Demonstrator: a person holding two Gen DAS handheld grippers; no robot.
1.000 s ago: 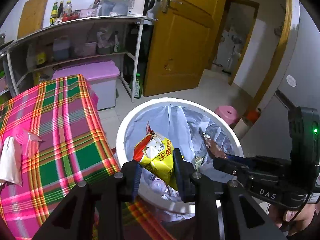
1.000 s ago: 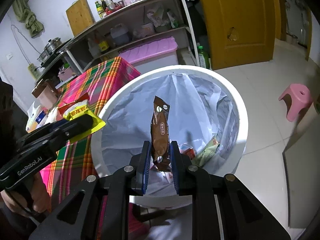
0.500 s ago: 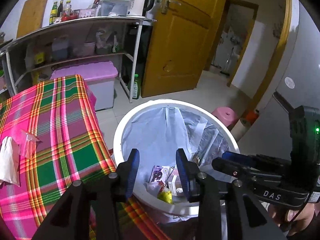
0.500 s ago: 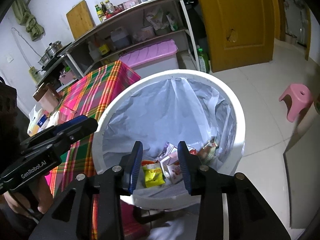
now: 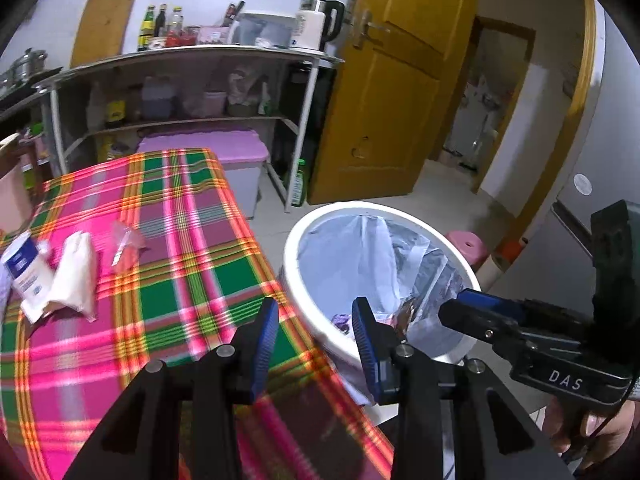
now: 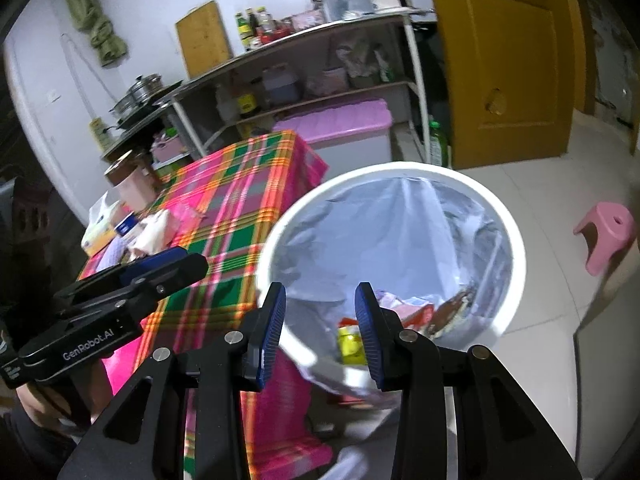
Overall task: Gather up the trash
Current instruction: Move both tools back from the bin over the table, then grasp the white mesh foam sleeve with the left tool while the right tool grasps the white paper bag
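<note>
Wrappers (image 6: 352,340) lay in bin (image 6: 516,264), right of table (image 5: 168,280). Left gripper (image 5: 316,332) and right gripper (image 6: 320,320) both released, empty. Best swung left to tissue (image 5: 76,272) and sachet (image 5: 124,240), far side; approached low, pinched edges.

Metal shelf rack (image 5: 200,56) against the wall: bottles (image 5: 158,26), a white electric kettle (image 5: 316,26) and a clear lidded box (image 5: 262,32) on top; jugs and bags on the middle level. Pink-lidded storage bin (image 6: 340,128) below. Wooden cutting board (image 6: 204,38) leaning upright on the wall. Steel pot (image 6: 138,96) on a side counter. Yellow wooden door (image 5: 400,92), ajar. Green bottle (image 6: 438,144) on the floor. Pink plastic stool (image 6: 608,236) on white tiles.
</note>
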